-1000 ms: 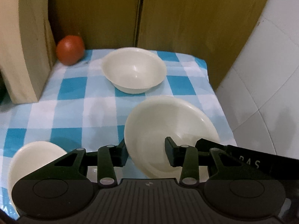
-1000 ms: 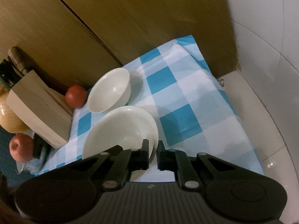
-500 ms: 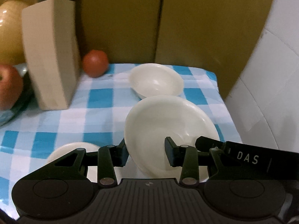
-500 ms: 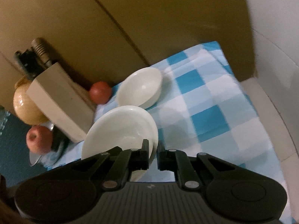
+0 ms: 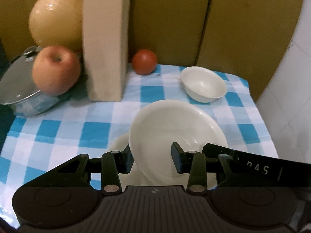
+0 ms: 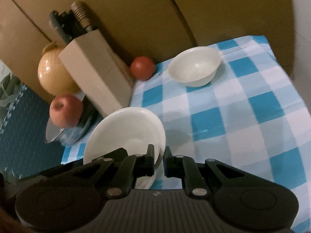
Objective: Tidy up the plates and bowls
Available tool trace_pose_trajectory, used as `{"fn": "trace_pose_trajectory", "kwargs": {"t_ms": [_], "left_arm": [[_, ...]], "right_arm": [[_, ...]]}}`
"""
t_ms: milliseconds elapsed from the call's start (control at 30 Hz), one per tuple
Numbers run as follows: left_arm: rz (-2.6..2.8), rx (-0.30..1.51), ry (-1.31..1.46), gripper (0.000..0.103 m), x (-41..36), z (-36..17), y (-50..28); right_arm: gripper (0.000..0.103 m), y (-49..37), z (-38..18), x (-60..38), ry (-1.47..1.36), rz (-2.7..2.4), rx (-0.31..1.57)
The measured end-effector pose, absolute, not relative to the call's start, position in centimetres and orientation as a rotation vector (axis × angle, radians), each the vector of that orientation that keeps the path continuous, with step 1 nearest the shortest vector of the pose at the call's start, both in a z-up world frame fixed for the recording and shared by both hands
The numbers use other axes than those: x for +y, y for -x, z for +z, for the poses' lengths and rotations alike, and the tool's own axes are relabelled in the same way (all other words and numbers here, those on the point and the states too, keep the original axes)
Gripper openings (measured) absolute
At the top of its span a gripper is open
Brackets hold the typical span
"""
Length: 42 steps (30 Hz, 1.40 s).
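Cream plate [image 6: 126, 134] looks stiff, glossy, slippery; its rim suits gripping. Right gripper [image 6: 159, 161] pinches that rim. Left gripper [image 5: 152, 158] gapes wide.

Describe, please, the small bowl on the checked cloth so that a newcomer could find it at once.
Start at the blue-and-white checked cloth and go to its far corner by the brown wall. There, right of the tomato, stands the small bowl, upright and empty. Unlike the wide shallow plate gripped by the right gripper, it is deep, small and untouched.
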<state>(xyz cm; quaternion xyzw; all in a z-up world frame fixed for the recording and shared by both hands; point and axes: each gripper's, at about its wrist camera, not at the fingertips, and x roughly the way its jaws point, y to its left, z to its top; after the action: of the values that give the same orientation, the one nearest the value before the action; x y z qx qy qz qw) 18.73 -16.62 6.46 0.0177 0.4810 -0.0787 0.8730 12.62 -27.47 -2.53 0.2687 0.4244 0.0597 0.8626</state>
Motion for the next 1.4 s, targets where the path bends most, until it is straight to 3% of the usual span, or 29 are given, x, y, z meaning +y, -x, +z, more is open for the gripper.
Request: {"fn": "trace_pose_trajectory", "kwargs": {"t_ms": [367, 600, 833, 933, 1133, 1400], "left_arm": [[-0.127, 1.045, -0.032, 0.048, -13.9, 5.5, -17.4], [-0.108, 1.045, -0.041, 0.053, -13.6, 5.2, -17.3], [-0.079, 1.028, -0.051, 0.070, -13.0, 5.2, -17.4], [-0.075, 1.027, -0.048, 0.072, -12.8, 5.3, -17.5], [-0.059, 1.007, -0.056, 0.083, -12.6, 5.7, -17.5], [-0.043, 0.971, -0.095, 0.085, -13.0, 6.2, -17.5]], "right_arm": [[0.013, -12.2, -3.4, -24.8, -0.525, 0.146, 0.929], [0.013, -12.1, -3.3, -24.1, -0.483, 0.128, 0.915], [0.013, -12.2, -3.0, -24.0, -0.457, 0.117, 0.890], [0.013, -12.2, -3.0, -24.0, -0.458, 0.113, 0.891], [0.020, -12.0, -2.2, -24.7, -0.451, 0.098, 0.851], [0.022, -12.3, -1.7, -26.1, -0.475, 0.072, 0.823]]}}
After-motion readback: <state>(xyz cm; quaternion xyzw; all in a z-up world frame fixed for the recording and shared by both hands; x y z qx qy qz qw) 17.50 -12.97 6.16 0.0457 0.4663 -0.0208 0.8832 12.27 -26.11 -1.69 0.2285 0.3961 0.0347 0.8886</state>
